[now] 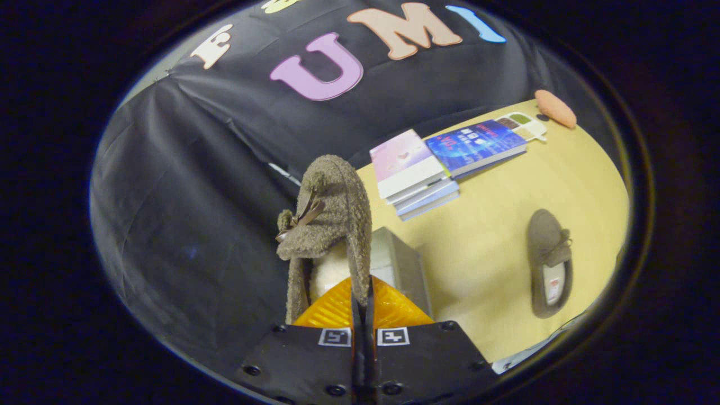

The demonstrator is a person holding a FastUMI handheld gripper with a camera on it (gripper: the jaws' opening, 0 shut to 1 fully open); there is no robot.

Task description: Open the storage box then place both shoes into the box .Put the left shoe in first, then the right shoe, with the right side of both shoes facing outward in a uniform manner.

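Observation:
My gripper is shut on the side wall of a fuzzy grey-brown slipper with a small bow, held up in the air and tilted, its pale lining facing me. Behind the held slipper, just beyond the fingers, stands a grey storage box on the yellow table. I cannot tell from here whether its lid is open. The second slipper lies flat on the table to the right of the box, its opening upward.
A stack of books and a blue book lie at the table's far side. Beyond them are a small tray and an orange oval object. The black booth wall hangs to the left.

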